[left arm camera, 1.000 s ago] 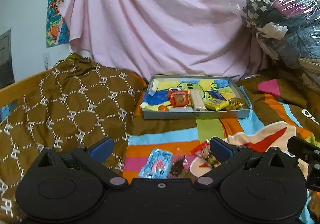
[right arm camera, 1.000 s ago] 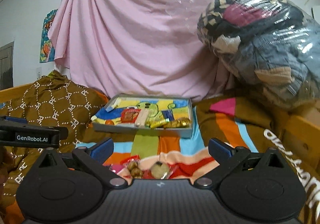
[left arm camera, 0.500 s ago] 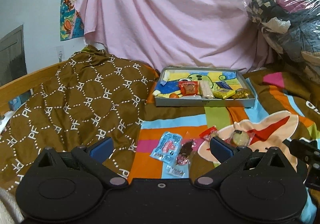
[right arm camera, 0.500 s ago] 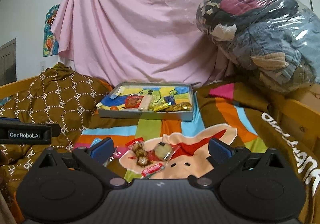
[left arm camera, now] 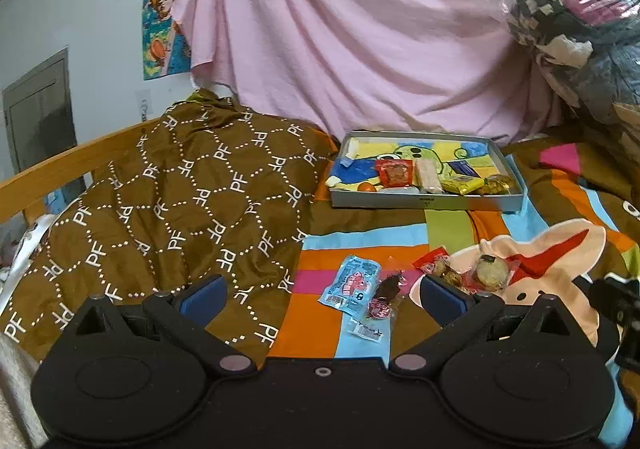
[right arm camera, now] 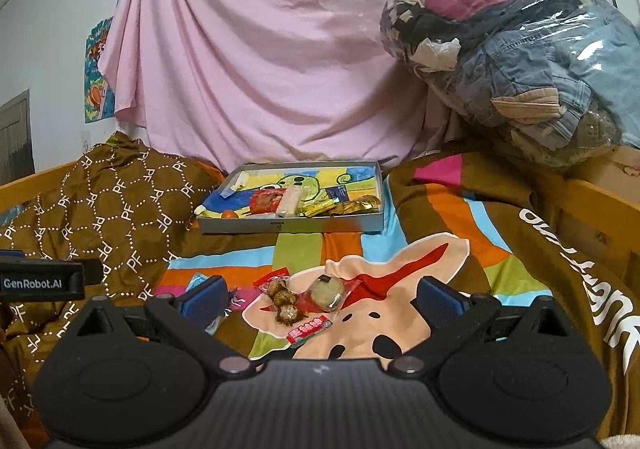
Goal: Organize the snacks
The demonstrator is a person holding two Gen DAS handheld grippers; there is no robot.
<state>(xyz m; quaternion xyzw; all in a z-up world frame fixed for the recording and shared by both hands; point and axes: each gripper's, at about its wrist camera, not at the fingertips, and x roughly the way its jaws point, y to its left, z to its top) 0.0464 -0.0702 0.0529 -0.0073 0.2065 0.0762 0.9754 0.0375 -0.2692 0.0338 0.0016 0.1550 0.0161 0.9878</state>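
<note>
A grey tray [left arm camera: 424, 202] [right arm camera: 288, 225] with a cartoon lining sits on the bed at the back and holds several snacks in a row. Loose snacks lie on the striped blanket in front of it: a light blue packet [left arm camera: 351, 284], a dark snack in clear wrap [left arm camera: 387, 292], a round pale cake in a red wrapper [left arm camera: 491, 271] [right arm camera: 327, 292], brown balls in a wrapper [right arm camera: 283, 297] and a small red candy bar [right arm camera: 309, 329]. My left gripper [left arm camera: 322, 295] is open and empty above the blue packet. My right gripper [right arm camera: 319, 295] is open and empty above the cake and balls.
A brown patterned quilt [left arm camera: 160, 209] is bunched at the left. A pink sheet [left arm camera: 360, 29] hangs behind. A clear bag of clothes [right arm camera: 512, 61] stands at the right. A wooden bed rail [right arm camera: 592, 209] runs along the right side.
Both grippers have drawn back and risen from the blanket. More of the loose snacks and the bed shows now. Both stay open.
</note>
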